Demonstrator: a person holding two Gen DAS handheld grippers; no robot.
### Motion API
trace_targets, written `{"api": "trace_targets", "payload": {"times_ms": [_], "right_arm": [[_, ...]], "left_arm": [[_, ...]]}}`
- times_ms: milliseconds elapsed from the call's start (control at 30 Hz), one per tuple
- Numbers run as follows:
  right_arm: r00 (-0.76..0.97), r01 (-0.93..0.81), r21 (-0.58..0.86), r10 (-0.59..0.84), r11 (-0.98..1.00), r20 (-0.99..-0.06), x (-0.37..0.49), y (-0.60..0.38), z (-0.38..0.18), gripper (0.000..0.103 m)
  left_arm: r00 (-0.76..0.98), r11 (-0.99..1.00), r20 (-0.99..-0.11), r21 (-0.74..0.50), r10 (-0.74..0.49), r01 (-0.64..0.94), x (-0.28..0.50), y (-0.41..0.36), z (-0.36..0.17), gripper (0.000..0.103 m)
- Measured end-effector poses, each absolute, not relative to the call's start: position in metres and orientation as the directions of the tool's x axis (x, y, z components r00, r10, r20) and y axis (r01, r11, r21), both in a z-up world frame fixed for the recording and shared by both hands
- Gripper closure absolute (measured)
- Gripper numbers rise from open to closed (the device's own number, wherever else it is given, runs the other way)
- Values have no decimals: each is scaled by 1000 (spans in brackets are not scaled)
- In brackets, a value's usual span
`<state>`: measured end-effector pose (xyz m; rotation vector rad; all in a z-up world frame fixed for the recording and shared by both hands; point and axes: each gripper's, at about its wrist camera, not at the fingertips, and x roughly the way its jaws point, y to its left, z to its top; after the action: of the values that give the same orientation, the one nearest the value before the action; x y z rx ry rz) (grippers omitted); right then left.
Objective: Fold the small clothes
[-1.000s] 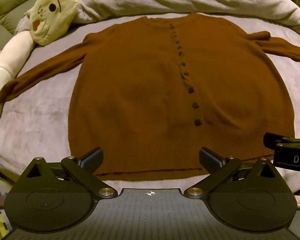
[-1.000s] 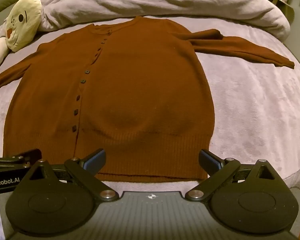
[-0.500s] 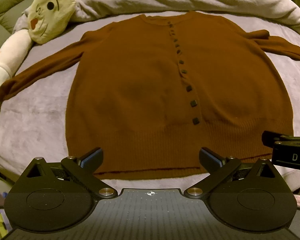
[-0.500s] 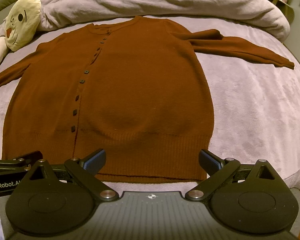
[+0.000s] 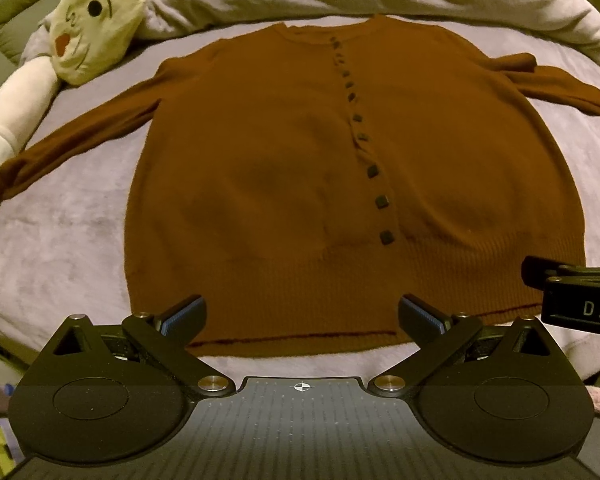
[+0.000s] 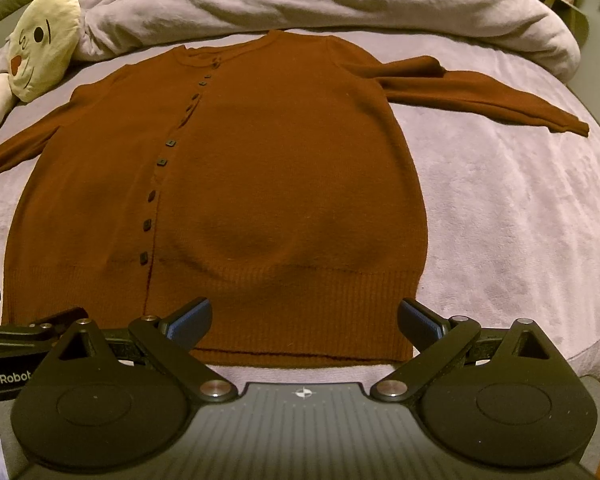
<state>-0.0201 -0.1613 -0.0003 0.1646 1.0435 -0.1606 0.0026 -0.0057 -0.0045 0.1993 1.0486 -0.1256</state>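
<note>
- Left wrist view: we see a brown cardigan (image 5: pixel 260 184) spread flat, buttoned, front up on the bed (image 5: pixel 60 240), sleeves out to both sides, hem nearest us.
- Left tongs (image 5: pixel 302 314) spread wide, holding nothing, hovering just over the hem's left half; right tongs (image 6: pixel 304 316) likewise released and empty over the hem's right half.
- Plush toy (image 5: pixel 96 20) lies just beside the left sleeve (image 5: pixel 80 124); bunched duvet (image 6: pixel 300 0) sits behind the collar.
- Handling, our guess: soft, light knit, limp, stretchy; it will sag and drag on the fuzzy bed cover, not slip.
- Ribbed hem (image 6: pixel 300 312) looks thicker, so a firmer bite there; we'd pinch hem corners or the sleeve cuffs (image 6: pixel 572 124), not the button placket (image 5: pixel 364 140).
- Lift low so layers don't shift.
</note>
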Motion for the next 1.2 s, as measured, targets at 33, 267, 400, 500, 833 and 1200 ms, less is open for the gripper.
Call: {"api": "trace_targets", "payload": {"times_ms": [33,267,400,500,833,1200], "right_arm": [[494,209,60,-53,976,-868,-20,-161,0,4],[489,215,63,-51,975,-871,-18,-164,-2,4],[491,214,67,-48,974,-870,-18,-164,-2,4],[487,215,68,-47,974,-872,-18,-165,-4,4],[486,219,79,-38,973,-873,-17,-166,-4,4],[495,211,100,-18,972,-869,-19,-168,-5,4]], "left_arm": [[493,975,-870,103,-9,198,3,-6,-4,0],[488,974,-873,102,-11,204,3,-8,-6,0],[481,974,-877,100,-11,204,4,-8,-6,0],[479,974,-878,98,-11,203,5,-8,-7,0],[471,975,-882,92,-15,203,6,-9,-9,0],[465,975,-885,93,-13,203,6,-10,-11,0]]}}
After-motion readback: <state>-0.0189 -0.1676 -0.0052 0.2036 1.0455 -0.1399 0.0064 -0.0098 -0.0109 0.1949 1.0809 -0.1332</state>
